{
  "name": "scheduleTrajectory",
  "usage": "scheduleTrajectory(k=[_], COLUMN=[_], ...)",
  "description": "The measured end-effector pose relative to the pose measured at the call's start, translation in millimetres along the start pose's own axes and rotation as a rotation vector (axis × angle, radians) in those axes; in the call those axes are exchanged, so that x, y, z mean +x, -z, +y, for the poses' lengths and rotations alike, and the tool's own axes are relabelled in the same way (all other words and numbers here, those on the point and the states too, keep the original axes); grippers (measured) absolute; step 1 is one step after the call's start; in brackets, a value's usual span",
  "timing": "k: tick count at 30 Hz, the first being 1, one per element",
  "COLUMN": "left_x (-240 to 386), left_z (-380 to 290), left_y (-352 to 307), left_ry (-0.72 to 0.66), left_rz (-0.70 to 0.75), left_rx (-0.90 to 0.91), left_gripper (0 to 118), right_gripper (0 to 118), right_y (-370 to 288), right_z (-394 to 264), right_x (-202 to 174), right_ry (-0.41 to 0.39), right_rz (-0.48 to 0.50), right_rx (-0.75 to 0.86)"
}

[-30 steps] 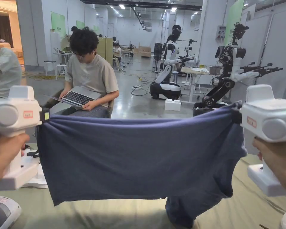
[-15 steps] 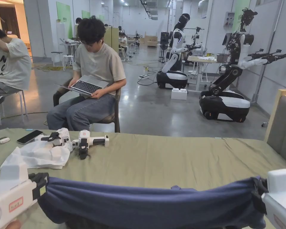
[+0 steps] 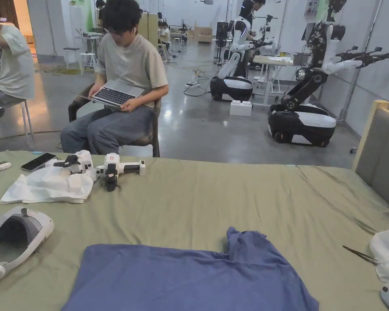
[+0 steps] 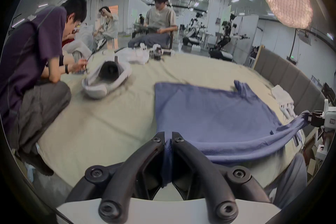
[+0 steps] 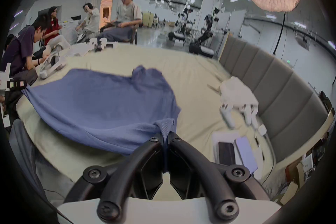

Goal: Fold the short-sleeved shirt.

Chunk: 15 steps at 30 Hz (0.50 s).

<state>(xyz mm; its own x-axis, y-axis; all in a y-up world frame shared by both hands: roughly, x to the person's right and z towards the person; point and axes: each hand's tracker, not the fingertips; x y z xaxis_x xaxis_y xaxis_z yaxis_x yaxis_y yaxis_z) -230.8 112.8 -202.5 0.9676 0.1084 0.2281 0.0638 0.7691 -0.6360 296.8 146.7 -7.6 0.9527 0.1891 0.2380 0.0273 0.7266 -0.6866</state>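
A: Blue shirt (image 3: 189,275) has come down from mid-air onto the green sheet (image 3: 230,194); spread flat, it's ready for folding.

B: Left gripper (image 4: 168,138) and right gripper (image 5: 165,135) each stay clamped on a near corner. Past the shirt's far edge, bare sheet; headset (image 3: 15,239) lies left of it.

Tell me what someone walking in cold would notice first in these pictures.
The blue shirt spread on the green-sheeted bed, its near edge pinched at both ends by the left gripper and right gripper. A white headset lies left of it.
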Motion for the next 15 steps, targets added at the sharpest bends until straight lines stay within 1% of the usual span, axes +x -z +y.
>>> scheduleTrajectory(k=[2,7,9,11,12,13,14,15], left_x=[0,1,3,2,1,3,2,2], left_z=[-18,-48,-58,-62,-64,-66,-65,-65], left_y=[7,23,29,35,38,37,38,38], left_ry=[0.023,0.066,0.091,0.1,0.102,0.103,0.101,0.101], left_rz=[0.012,0.031,0.04,0.052,0.061,0.072,0.069,0.08], left_rx=[-0.041,-0.149,-0.179,-0.199,-0.206,-0.218,-0.222,-0.222], left_gripper=[2,4,5,10,14,22,29,33], right_gripper=[2,4,8,12,17,33,37,40], right_y=[10,33,39,44,45,46,45,47], right_z=[-17,-56,-65,-73,-74,-74,-73,-75], right_x=[-5,-14,-17,-18,-18,-18,-18,-17], right_ry=[-0.015,-0.005,0.004,0.016,0.019,0.028,0.035,0.036], right_rz=[0.018,0.04,0.036,0.034,0.034,0.036,0.036,0.036], right_rx=[-0.063,-0.195,-0.218,-0.231,-0.238,-0.241,-0.238,-0.234])
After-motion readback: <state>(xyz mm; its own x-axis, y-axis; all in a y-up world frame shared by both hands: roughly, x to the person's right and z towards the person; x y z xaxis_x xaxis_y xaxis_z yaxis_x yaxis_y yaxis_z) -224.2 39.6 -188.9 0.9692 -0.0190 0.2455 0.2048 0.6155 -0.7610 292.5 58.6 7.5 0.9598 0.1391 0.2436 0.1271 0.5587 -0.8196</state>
